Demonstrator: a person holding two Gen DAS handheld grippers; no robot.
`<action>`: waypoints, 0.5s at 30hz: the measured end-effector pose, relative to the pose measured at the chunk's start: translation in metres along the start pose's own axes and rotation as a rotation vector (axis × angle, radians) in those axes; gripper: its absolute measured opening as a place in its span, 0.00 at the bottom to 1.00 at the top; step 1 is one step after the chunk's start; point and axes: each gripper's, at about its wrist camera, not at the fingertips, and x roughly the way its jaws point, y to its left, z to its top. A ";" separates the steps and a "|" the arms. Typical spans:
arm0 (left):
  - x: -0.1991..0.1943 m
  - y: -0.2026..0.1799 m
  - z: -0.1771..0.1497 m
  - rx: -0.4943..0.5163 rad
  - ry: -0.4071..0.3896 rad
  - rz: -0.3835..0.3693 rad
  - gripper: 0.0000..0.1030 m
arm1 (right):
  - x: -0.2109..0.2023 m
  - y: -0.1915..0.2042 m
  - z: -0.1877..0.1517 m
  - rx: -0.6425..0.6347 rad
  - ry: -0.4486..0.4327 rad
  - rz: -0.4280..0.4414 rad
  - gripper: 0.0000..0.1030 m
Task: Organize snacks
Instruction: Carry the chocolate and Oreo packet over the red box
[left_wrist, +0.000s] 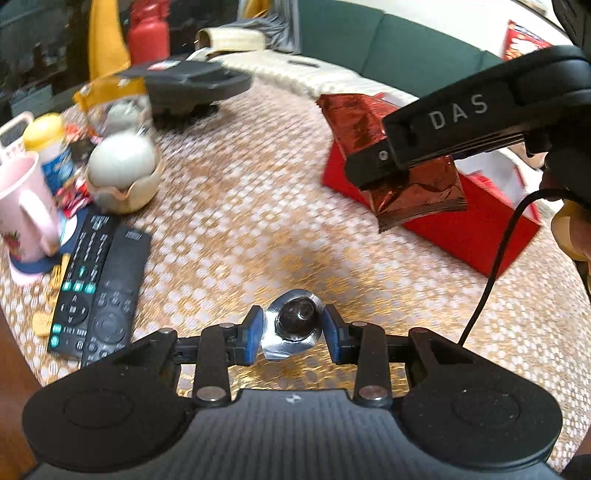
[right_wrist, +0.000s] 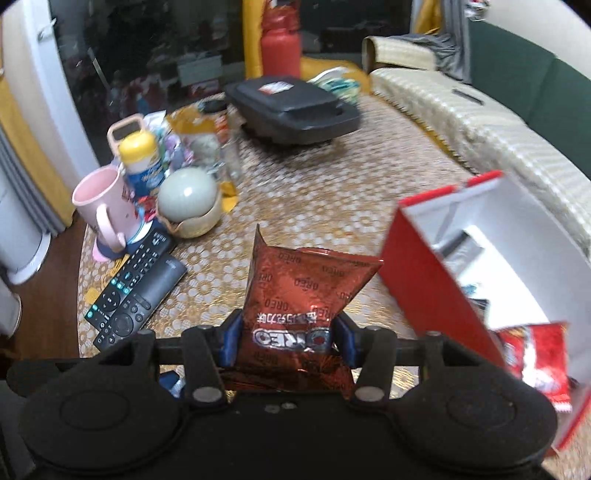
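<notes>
- The right gripper (right_wrist: 288, 341) was clamped on a red foil Oreo packet (right_wrist: 301, 306); both blue pads (right_wrist: 231, 339) pressed the packet's lower part, and the rest stood up ahead of the jaws, clear of the table.
- In the left wrist view the same packet (left_wrist: 417, 192) hung from the right gripper (left_wrist: 373, 173) above the near wall of the red box (left_wrist: 461, 229).
- The left gripper (left_wrist: 293, 334) had its jaws apart, with a small dark sweet in a silver foil wrapper (left_wrist: 295, 325) between its blue pads (left_wrist: 253, 336). Whether either pad touched the foil could not be determined.
- The sweet lay on the table (left_wrist: 240, 221), which carried a gold and white patterned cloth.
- The red box (right_wrist: 436, 273) stood just right of the held packet, open, with a white inside. It contained a red snack bag (right_wrist: 535, 362) at the near end; other contents further in were too blurred to identify.
- Two black remote controls (right_wrist: 136, 295) lay side by side near the table's left edge.
- Beyond them stood a pink mug (right_wrist: 101, 206), a yellow-capped bottle (right_wrist: 142, 162) and a pale ball in a beige holder (right_wrist: 188, 206), close together.
- A black lidded case (right_wrist: 291, 107) sat at the far side of the table.
</notes>
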 end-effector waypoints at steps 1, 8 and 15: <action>-0.003 -0.005 0.003 0.013 -0.005 -0.005 0.33 | -0.008 -0.005 -0.002 0.012 -0.013 -0.006 0.49; -0.016 -0.038 0.040 0.076 -0.029 -0.063 0.33 | -0.056 -0.047 -0.010 0.086 -0.087 -0.059 0.49; -0.014 -0.065 0.103 0.108 -0.056 -0.114 0.33 | -0.084 -0.095 -0.020 0.112 -0.118 -0.137 0.49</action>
